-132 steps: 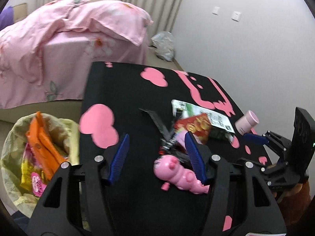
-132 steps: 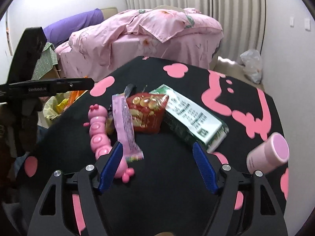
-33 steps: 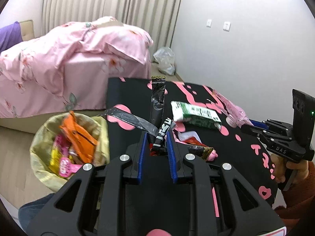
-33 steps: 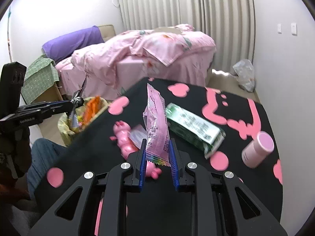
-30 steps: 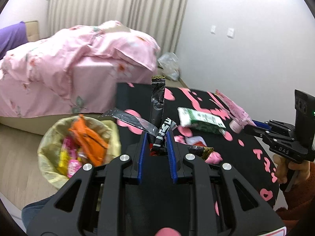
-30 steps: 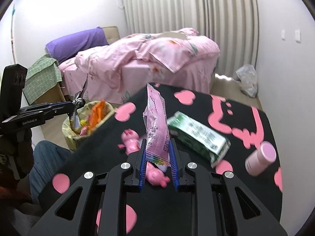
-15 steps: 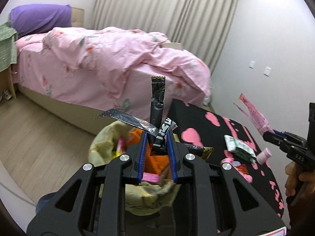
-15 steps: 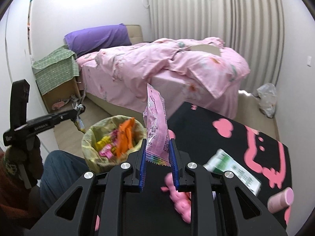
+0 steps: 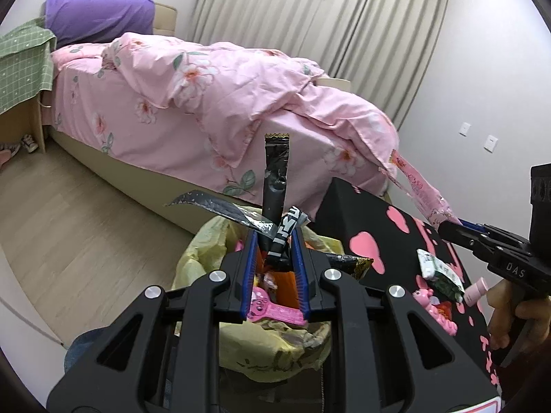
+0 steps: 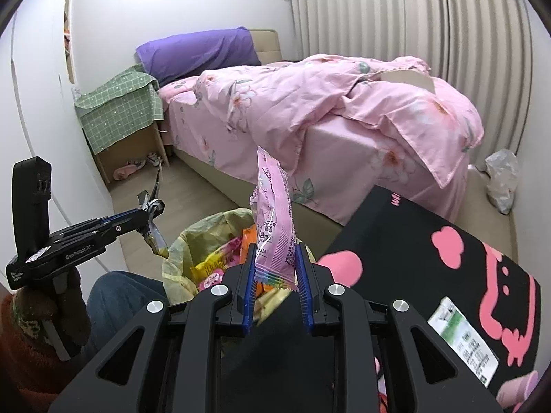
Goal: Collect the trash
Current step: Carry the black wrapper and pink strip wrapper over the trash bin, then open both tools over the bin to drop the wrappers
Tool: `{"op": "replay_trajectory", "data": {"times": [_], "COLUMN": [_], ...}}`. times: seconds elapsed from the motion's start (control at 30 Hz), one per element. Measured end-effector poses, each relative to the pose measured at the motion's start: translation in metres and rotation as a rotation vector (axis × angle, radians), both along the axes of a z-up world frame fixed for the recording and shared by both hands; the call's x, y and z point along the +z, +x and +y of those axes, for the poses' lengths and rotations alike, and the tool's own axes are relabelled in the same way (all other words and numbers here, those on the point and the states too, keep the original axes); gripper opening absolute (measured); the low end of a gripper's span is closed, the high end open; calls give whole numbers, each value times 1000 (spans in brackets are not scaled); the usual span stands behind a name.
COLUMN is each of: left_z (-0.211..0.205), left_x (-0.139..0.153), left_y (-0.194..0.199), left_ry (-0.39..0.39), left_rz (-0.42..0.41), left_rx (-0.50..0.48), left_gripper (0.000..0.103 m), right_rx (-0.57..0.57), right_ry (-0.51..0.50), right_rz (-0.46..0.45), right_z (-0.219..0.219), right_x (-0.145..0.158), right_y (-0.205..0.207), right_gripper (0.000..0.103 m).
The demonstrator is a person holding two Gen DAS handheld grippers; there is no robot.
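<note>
On the left side of the right wrist view, the left gripper (image 10: 151,211) is held by a person's hand (image 10: 41,313) above the wooden floor, and its fingers pinch a bundle of black wrappers (image 9: 275,186) that stick out in several directions. In the left wrist view these wrappers hang directly over the trash bag (image 9: 203,251), a yellow bag which stands on the floor just beside the corner of the black table (image 9: 351,213) and already contains orange, yellow and pink packets. Behind the bag there is a bed with a pink floral blanket (image 10: 310,103) and a purple pillow (image 10: 196,51). In the middle, the right gripper (image 10: 275,268) has its blue fingers pressed on a long pink wrapper (image 10: 273,213), which stands almost upright between them, over the near rim of the bag and the table edge. More to the right, on the black table with pink hearts, a green and white package (image 10: 465,340) lies flat, and in the left wrist view a pink toy (image 9: 435,306) and a small pink bottle (image 9: 477,289) lie near it.
</note>
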State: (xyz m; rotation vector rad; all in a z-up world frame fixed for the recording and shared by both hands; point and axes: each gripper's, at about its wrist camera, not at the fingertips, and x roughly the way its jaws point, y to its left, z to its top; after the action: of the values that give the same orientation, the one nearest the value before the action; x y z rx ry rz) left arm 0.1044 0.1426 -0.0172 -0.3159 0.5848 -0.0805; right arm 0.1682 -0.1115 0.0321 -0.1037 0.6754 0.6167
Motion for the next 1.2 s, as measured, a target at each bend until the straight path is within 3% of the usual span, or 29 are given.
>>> {"op": "replay_trajectory", "data": {"times": [0.23,0.4,0.57,0.6,0.63,0.7,0.77,0.83,1.03,1.2], "left_z": [2,-2,-1,2,4,10,15,19,31,26], "left_x": [-29,-59,-74,-77,-78,-76,-67,-56,-24,-16], "left_y": [23,50,62,63,63,61,55,50,33,30], "left_ry": [12,-31,-53,-74,-96,-134,-139,-134,-99,-94], "left_rz": [95,181,213,217,217,200,159,125,39,37], "left_rx": [17,-16,-16,-9,-5,0,24,62,152,149], "left_gripper": [19,19,19,24,29,50,56,57,60,61], "right_rx": [71,129,200,207,219,250,257,260,271,207], "right_ry": [30,21,28,30,30,21,8,-2,11,40], "right_rz": [49,119,180,183,186,190,188,188,179,146], "right_z": [17,35,50,51,53,60,64,68,67,33], "right_x": [-21,-45,-63,-65,-67,-73,-77,-82,-80,-67], "right_y": [26,50,67,68,69,70,71,71,62,49], "right_gripper": [22,21,22,22,22,22,27,42,49,51]}}
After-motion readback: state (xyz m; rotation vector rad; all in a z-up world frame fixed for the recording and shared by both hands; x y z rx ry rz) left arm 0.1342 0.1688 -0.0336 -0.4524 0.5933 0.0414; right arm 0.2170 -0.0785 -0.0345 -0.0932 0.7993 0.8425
